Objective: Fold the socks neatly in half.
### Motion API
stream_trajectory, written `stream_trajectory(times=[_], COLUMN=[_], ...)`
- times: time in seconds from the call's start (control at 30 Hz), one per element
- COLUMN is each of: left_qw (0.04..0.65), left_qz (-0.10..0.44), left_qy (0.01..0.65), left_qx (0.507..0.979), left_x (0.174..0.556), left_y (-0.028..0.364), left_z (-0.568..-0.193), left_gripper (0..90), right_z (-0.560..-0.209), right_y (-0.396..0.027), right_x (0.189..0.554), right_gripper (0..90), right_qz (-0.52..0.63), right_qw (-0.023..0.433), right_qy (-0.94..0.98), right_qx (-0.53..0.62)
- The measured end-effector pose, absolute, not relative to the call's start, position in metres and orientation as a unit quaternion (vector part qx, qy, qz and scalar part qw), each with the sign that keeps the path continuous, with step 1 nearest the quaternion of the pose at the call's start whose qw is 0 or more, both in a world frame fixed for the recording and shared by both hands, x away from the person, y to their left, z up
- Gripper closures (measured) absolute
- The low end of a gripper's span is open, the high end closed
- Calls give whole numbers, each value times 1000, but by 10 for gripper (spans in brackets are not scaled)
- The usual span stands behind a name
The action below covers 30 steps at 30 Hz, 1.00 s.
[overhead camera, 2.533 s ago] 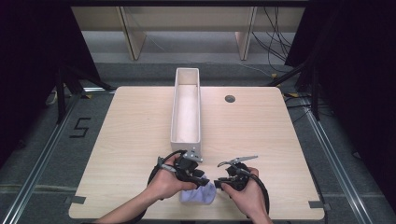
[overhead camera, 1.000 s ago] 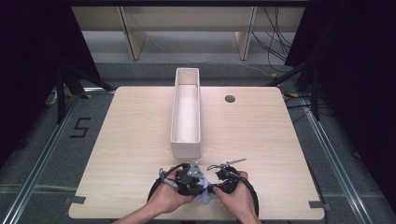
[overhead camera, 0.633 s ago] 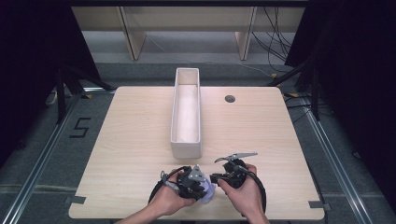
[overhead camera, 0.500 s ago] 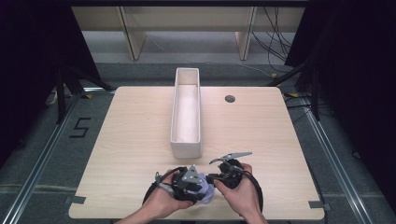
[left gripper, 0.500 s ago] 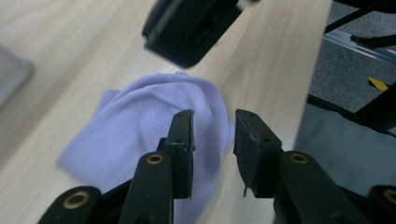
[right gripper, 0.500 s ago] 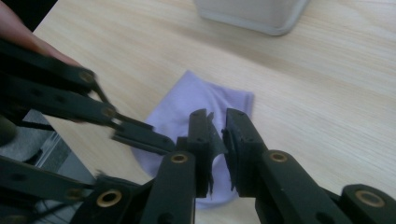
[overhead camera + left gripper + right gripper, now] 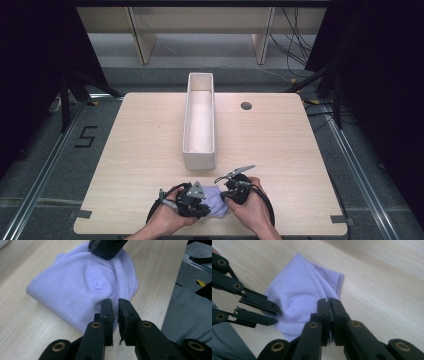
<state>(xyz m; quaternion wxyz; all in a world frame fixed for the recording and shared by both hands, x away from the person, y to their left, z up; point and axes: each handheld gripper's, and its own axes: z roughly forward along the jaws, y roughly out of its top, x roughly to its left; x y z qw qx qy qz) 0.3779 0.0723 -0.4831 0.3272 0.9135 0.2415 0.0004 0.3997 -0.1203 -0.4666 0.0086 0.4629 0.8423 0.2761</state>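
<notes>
A folded lavender cloth [image 7: 216,201] lies on the table near its front edge, between my two grippers. My left gripper [image 7: 115,301] comes at the cloth's [image 7: 82,287] near corner. Its jaws have just been closing, and a narrow slit with a bit of fabric remains at their tips. My right gripper [image 7: 328,301] reaches in from the other side. Its jaws have also just been closing and now pinch a raised ridge of the cloth [image 7: 299,295]. In the high view the left gripper [image 7: 205,209] and right gripper [image 7: 226,197] flank the cloth closely.
A long white open box [image 7: 200,156] stands lengthwise in the middle of the wooden table [image 7: 140,150], just beyond the hands. A dark round hole [image 7: 246,105] sits at the back right. The table's front edge is right behind the hands.
Both hands have drawn back toward the front edge and closer together since the earliest frame. In the last half second the left gripper shifted in toward the cloth.
</notes>
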Motion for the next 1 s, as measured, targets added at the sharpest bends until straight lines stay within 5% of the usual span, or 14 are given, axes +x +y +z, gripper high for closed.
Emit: stream_trajectory(times=[0.4,1.0], left_qw=[360,325], left_qz=[48,58], left_qy=[258,276], left_qx=[895,902], left_x=[387,402], left_y=[80,84], left_z=[-461,-480], left_gripper=[790,722], right_z=[-476,-474], right_y=[-123,-123], right_x=[399,396], right_gripper=[869,838], right_qz=[288,286], right_qw=[20,19], right_qy=[848,843], right_qx=[445,456])
